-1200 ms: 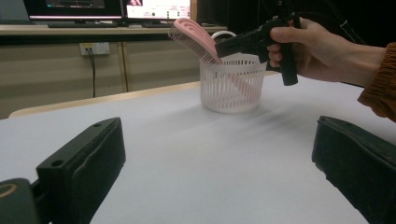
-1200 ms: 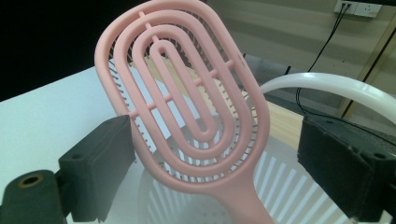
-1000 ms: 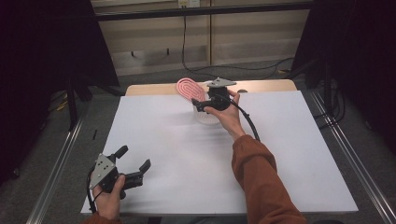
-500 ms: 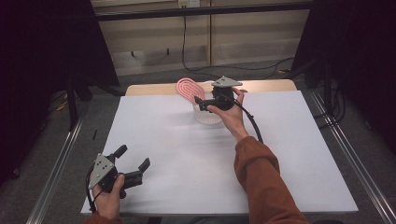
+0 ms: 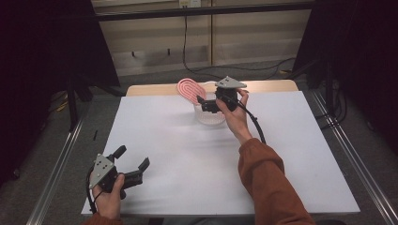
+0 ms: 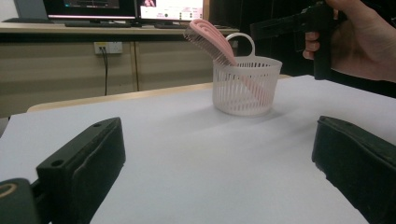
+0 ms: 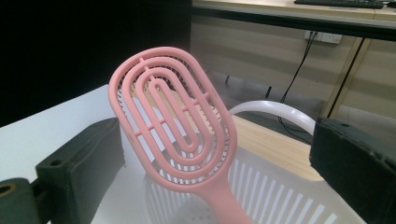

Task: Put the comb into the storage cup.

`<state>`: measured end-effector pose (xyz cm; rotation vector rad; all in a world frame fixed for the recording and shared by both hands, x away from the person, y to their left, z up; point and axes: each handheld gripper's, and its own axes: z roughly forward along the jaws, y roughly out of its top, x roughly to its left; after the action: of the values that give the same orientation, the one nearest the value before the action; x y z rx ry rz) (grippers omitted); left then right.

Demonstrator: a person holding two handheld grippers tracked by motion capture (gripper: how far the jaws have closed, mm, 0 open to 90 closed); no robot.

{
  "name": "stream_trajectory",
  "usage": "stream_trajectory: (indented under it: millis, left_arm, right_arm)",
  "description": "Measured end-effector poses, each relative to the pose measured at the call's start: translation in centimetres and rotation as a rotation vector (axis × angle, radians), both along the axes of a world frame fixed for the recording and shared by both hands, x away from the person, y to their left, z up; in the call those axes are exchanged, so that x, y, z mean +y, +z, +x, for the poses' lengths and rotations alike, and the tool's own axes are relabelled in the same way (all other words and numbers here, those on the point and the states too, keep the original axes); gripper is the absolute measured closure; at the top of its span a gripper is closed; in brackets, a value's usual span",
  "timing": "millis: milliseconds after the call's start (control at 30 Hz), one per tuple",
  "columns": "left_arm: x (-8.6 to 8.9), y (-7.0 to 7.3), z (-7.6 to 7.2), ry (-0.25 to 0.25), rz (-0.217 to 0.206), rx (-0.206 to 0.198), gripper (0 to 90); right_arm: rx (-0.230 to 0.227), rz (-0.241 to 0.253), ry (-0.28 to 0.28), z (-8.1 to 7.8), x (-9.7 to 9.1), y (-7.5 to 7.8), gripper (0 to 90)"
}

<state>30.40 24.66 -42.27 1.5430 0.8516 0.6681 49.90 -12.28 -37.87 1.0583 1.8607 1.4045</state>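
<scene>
1. The white table [image 5: 291, 154] carries only two things, both near its far edge at the middle: a white slotted basket [image 5: 210, 114] and a pink hairbrush [image 5: 191, 90] standing in it, handle down, head leaning out over the rim toward the far left.
2. The right gripper [image 5: 210, 103] hangs over the basket, and its jaws have just been opening; they now stand spread wide, with the brush head [image 7: 170, 119] between them but untouched on either side.
3. By my reading the brush has been let go and rests on the basket by itself, so the placing looks done.
4. The basket's arched white handle [image 7: 275, 112] rises close behind the brush, just beside the right-hand jaw; backing out could catch it or nudge the leaning brush.
5. The left gripper [image 5: 132, 161] sits by the near left corner, well apart, jaws spread and empty.
6. A black cable [image 5: 253, 124] trails from the right gripper along the sleeve.
</scene>
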Motion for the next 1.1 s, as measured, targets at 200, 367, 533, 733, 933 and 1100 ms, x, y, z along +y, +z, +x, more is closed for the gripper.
stream_trajectory:
  millis: [200, 367, 533, 733, 933, 1100]
  left_arm:
    - [-0.2, -0.1, 0.1, -0.006, -0.006, -0.001, 2.8]
    - [-0.2, -0.1, 0.1, -0.008, -0.005, 0.001, 2.8]
    - [-0.3, 0.0, 0.0, -0.013, 0.003, -0.005, 2.8]
    - [-0.2, -0.1, 0.0, -0.009, -0.001, -0.006, 2.8]
    - [-0.3, -0.1, 0.0, -0.001, -0.006, 0.002, 2.8]
    - [-0.3, 0.0, 0.0, -0.005, -0.011, 0.002, 2.8]
  right_arm:
    - [-0.022, 0.033, -0.038, -0.7, -0.6, 0.0, 1.1]
    - [-0.034, 0.033, -0.06, -1.0, -1.0, 0.0, 1.2]
    - [-0.065, 0.045, -0.076, -1.7, -1.8, 0.5, 1.0]
    - [-0.086, 0.044, -0.079, -2.5, -2.2, 0.7, 1.0]
    - [-0.097, 0.027, -0.089, -3.3, -2.6, 0.5, 1.8]
    - [-0.1, 0.035, -0.101, -3.9, -3.4, 0.3, 1.8]
